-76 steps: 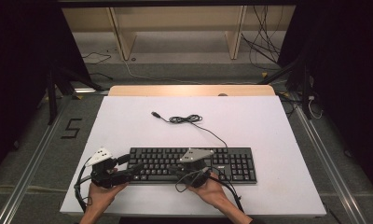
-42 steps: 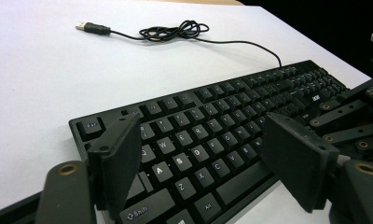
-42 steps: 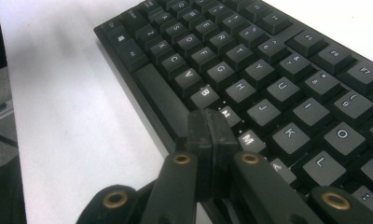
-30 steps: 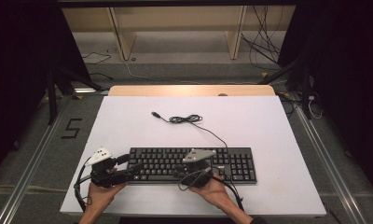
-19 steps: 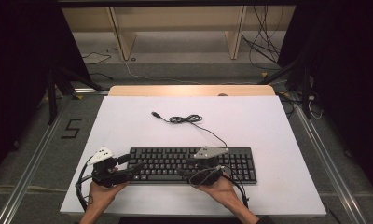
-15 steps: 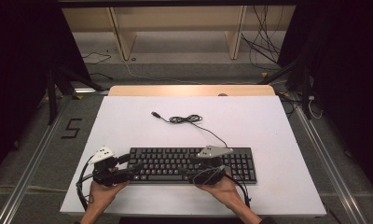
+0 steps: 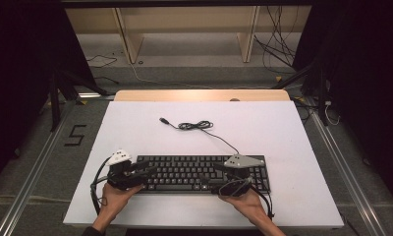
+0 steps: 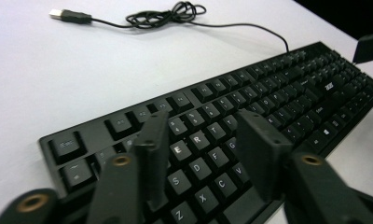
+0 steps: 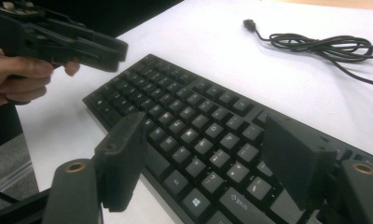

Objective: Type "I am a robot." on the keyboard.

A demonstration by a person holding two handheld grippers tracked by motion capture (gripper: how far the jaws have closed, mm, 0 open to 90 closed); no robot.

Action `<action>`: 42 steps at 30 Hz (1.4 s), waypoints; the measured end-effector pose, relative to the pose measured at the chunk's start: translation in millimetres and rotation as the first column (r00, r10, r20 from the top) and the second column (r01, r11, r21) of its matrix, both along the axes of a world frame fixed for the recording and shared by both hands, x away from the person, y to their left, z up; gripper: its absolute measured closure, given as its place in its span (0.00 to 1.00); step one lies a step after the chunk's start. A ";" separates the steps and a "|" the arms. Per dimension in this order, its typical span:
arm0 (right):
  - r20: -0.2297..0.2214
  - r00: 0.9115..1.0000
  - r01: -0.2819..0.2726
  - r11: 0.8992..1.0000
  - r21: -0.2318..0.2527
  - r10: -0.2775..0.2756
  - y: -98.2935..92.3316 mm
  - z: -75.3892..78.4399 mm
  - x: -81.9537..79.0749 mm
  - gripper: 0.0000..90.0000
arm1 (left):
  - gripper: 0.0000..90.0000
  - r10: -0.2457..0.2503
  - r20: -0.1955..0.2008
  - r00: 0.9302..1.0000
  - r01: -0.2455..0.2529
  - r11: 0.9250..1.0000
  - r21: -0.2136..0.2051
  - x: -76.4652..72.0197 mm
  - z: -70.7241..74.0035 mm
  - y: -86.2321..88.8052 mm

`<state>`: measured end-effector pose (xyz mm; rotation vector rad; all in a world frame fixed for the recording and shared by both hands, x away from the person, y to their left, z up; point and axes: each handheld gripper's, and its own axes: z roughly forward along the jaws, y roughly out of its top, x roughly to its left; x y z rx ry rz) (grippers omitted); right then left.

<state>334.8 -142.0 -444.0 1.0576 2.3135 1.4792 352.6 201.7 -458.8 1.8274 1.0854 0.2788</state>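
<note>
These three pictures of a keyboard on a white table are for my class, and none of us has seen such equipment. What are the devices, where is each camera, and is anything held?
A person stands at a white table with a hand-held two-jaw gripper in each hand: the left gripper and the right gripper. The high view looks down from above; the two gripper views come from cameras riding on the grippers, looking along their black jaws. A black keyboard lies there, its cable coiled behind it, unplugged. Both grippers hover over the keys with jaws apart, holding nothing.
</note>
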 end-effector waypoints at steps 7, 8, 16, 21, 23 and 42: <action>0.012 1.000 0.010 1.000 0.017 -0.010 -5.9 3.6 -4.0 0.34 | 0.86 -0.043 -0.011 0.999 0.044 0.998 0.048 10.5 -2.3 -12.8; 0.013 1.000 0.010 1.000 0.017 -0.010 -6.5 3.8 -4.4 0.34 | 0.88 -0.043 -0.014 0.999 0.043 0.998 0.051 11.7 -2.9 -13.6; 0.015 1.000 0.015 1.000 0.022 -0.016 -9.6 4.7 -7.2 0.33 | 0.99 -0.065 -0.030 0.997 0.067 0.995 0.071 19.0 -5.3 -21.1; 0.016 1.000 0.013 1.000 0.024 -0.014 -10.5 4.9 -8.8 0.32 | 0.99 -0.081 -0.047 0.996 0.085 0.992 0.090 23.0 -7.8 -29.2; 0.015 1.000 0.013 1.000 0.025 -0.013 -10.8 4.9 -9.1 0.32 | 0.99 -0.083 -0.052 0.995 0.088 0.991 0.100 24.6 -8.8 -30.7; 0.013 1.000 0.005 1.000 0.020 -0.005 -10.1 3.7 -9.7 0.32 | 0.99 -0.071 -0.099 0.993 0.085 0.986 0.144 31.3 -19.4 -35.3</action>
